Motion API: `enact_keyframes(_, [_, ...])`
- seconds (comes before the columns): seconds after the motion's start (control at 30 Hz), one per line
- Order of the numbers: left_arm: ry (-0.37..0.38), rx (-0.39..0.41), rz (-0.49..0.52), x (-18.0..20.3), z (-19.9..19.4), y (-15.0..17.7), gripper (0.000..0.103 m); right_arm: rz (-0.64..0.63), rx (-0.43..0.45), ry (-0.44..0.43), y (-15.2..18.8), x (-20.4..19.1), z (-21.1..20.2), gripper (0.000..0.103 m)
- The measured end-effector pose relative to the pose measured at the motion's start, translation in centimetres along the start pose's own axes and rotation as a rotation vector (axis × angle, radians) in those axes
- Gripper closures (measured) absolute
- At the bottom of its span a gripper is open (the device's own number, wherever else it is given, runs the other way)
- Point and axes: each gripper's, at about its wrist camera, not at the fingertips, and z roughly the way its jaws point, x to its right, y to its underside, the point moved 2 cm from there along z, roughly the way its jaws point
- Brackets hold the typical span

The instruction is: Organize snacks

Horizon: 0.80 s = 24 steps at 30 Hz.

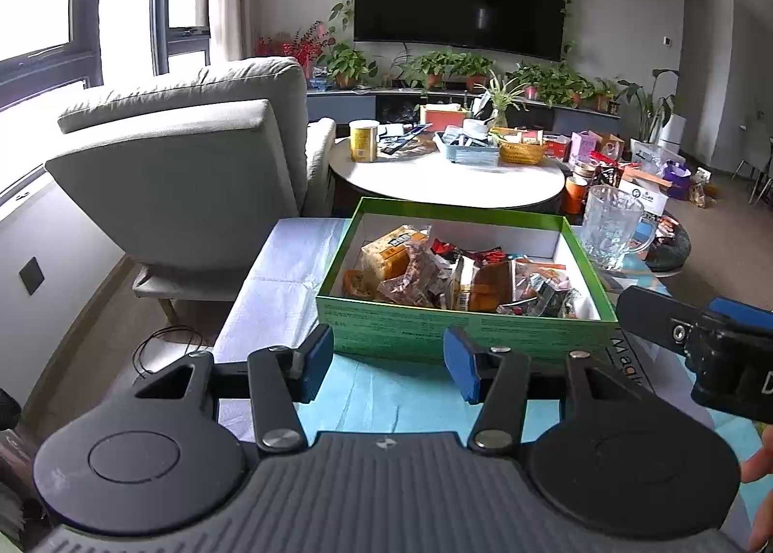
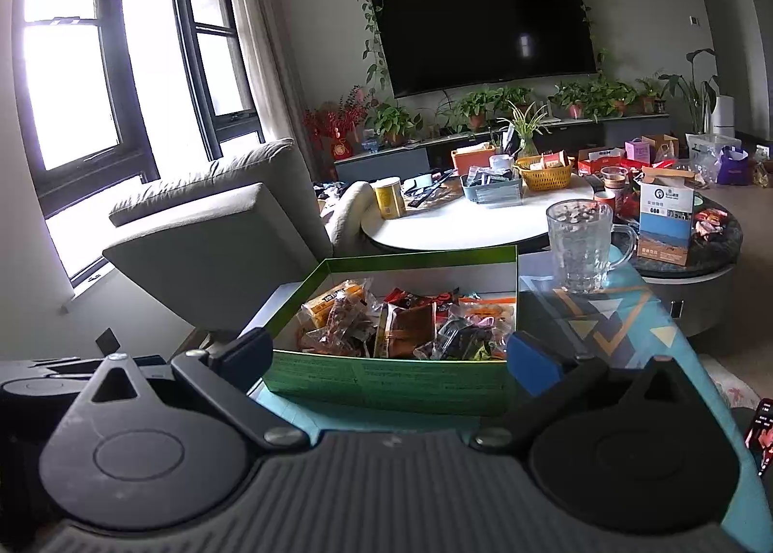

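Nearest in the left wrist view, the left gripper (image 1: 389, 362) hangs with its 2 blue-padded fingers (image 1: 316, 362) spread partway and nothing between them, just short of the near wall of the green cardboard box (image 1: 464, 335). In the right wrist view the right gripper (image 2: 389, 362) has its fingers spread wider, also empty, one tip at each end of that same near wall, near it; whether they touch it I cannot tell.

The box sits on a low table covered with a light blue cloth (image 1: 386, 393), close to its near edge. Inside lies a loose heap of wrapped snack packets (image 1: 459, 277), filling the floor of the box from left wall to right wall, so the snacks lie ahead of and beyond both pairs of fingers, past the near wall.

Judging from this, the step in hand is reaching in for 1 packet. To do it well, come over the wall and pinch a single top packet by its crimped edge.

Beyond the box's far right corner stands a clear glass mug (image 1: 611, 229).
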Motion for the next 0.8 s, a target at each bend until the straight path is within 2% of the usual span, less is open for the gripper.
enact_keyframes(0.1, [-0.017, -0.004, 0.0, 0.11, 0.08, -0.07, 0.055, -0.004, -0.009, -0.006, 0.13, -0.09, 0.15, 0.027])
enact_keyframes(0.8, [0.002, -0.007, 0.019, 0.48, 0.16, 0.21, 0.055, -0.018, -0.026, -0.001, 0.48, -0.54, 0.28, 0.027])
